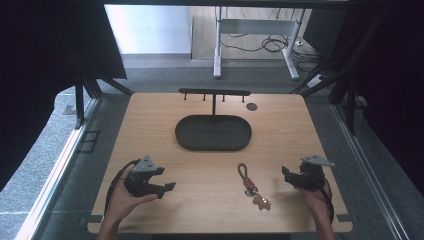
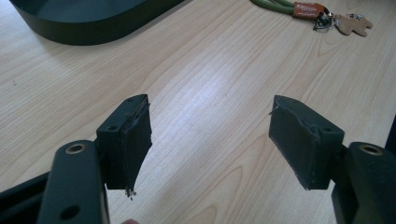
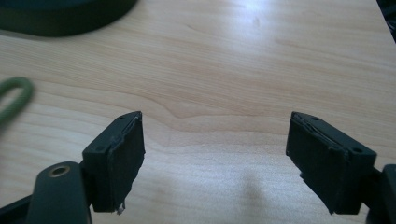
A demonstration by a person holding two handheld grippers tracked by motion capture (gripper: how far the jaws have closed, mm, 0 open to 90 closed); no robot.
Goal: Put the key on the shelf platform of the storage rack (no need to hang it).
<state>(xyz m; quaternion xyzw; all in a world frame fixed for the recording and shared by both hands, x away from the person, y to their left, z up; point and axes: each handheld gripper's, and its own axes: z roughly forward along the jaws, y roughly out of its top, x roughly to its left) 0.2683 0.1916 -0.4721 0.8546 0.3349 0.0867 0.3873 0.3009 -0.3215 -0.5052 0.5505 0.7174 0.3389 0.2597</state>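
Both tongs wide and empty, keychain (image 1: pixel 252 187) lying flat between them.

Nearer the right gripper (image 1: pixel 289 176) than the left gripper (image 1: pixel 167 181), green loop pointing toward the dark oval tray (image 1: pixel 213 133) and hook rack (image 1: pixel 214 93) beyond. Best to approach low from the right, straddle the orange strap, close squarely before lifting.

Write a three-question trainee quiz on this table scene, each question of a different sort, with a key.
1. True or false: the keychain lies inside the dark oval tray.
2. Which tongs are nearer the keychain? A. left tongs B. right tongs
3. Fill in: behind the tray stands a black rack with small ____ hanging from its bar.

Key: 1. False; it lies on the wooden table in front of the tray. 2. B. 3. Hooks.
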